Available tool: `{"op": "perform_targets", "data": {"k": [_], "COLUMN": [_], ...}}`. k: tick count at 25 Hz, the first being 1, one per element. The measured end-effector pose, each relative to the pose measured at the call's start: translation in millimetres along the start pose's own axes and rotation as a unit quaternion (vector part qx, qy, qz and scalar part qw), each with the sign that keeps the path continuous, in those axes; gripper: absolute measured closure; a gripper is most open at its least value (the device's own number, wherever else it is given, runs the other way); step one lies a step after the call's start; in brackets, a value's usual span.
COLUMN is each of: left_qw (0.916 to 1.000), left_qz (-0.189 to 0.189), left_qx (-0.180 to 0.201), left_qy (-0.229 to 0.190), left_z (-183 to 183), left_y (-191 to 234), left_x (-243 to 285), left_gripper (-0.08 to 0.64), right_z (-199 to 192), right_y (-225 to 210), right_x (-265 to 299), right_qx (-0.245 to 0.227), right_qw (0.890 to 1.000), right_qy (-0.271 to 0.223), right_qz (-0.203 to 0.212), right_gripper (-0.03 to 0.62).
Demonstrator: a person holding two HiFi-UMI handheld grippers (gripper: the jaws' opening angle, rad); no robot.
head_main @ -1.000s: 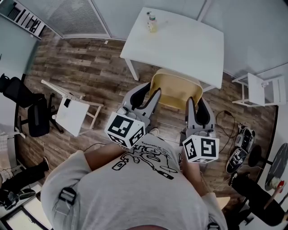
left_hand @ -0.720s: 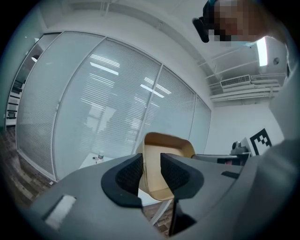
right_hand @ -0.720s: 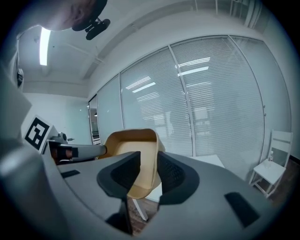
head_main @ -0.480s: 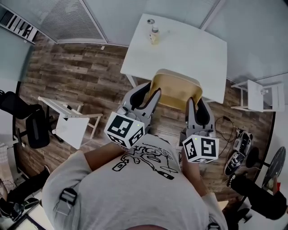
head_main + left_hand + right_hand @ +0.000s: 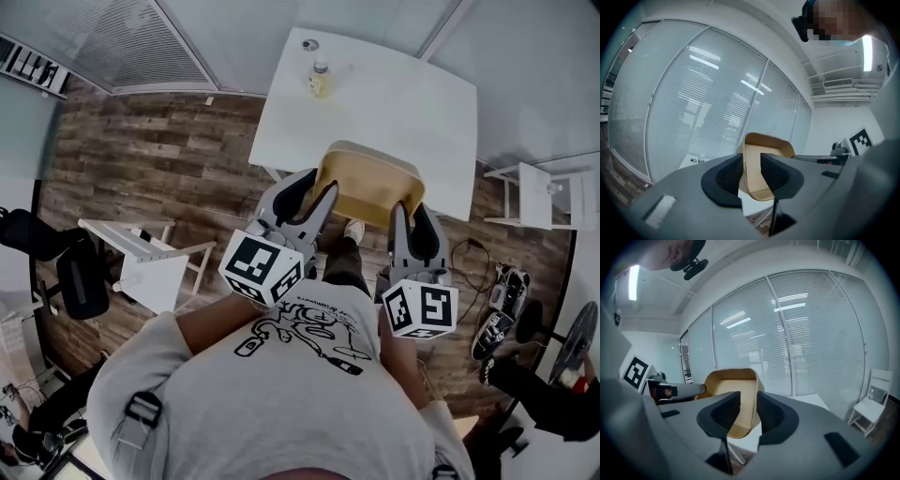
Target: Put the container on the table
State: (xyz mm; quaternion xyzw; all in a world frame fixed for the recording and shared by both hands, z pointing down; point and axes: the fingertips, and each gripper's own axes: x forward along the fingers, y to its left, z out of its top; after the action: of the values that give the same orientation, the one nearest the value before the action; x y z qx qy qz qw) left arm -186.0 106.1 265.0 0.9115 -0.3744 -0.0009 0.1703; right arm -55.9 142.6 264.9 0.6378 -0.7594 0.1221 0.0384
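A tan, tub-shaped container [image 5: 367,183] is carried in the air in front of me, its far side over the near edge of the white table [image 5: 394,103]. My left gripper [image 5: 314,199] is shut on its left wall and my right gripper [image 5: 403,217] on its right wall. In the left gripper view the container [image 5: 766,150] wall sits pinched between the jaws of the left gripper [image 5: 751,170]. The right gripper view shows the container [image 5: 733,384] wall clamped by the right gripper [image 5: 748,410], with the table [image 5: 806,401] behind.
A small bottle [image 5: 321,80] and a round cap [image 5: 310,45] stand at the table's far left. White folding chairs sit at the left [image 5: 155,258] and right [image 5: 544,192]. A black office chair [image 5: 75,281] is far left, shoes [image 5: 502,319] on the floor at right.
Both grippers and the container have moved closer to the table; the container's far side now overlaps its near edge. My leg and foot show stepping forward beneath the container.
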Motion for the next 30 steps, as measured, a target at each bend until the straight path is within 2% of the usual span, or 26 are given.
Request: {"op": "perform_targets", "data": {"k": [7, 9, 15, 30], "left_qw": [0.9999, 0.9999, 0.9997, 0.9995], "left_qz": [-0.003, -0.003, 0.006, 0.028], "left_qx": [0.004, 0.005, -0.019, -0.011], "left_qy": [-0.01, -0.009, 0.013, 0.012], "left_z": [-2.6, -1.3, 1.8, 13.6], "left_y": [0.7, 2.5, 8.3, -35.9], "left_x": [-2.0, 11.1, 98.1, 231.9], "left_gripper": [0.454, 0.454, 0.454, 0.454], "right_z": [-1.9, -0.5, 13.5, 48.0], "right_y": [2.6, -7.0, -75.4, -209.5], "right_x": [-1.0, 7.8, 60.8, 106.2], "right_qx": [-0.007, -0.004, 0.008, 0.012], "right_qw": [1.0, 1.0, 1.0, 0.999], "right_qy": [-0.012, -0.011, 0.006, 0.002], "right_qz": [0.002, 0.004, 0.01, 0.034], "right_gripper": [0.503, 0.503, 0.503, 0.503]}}
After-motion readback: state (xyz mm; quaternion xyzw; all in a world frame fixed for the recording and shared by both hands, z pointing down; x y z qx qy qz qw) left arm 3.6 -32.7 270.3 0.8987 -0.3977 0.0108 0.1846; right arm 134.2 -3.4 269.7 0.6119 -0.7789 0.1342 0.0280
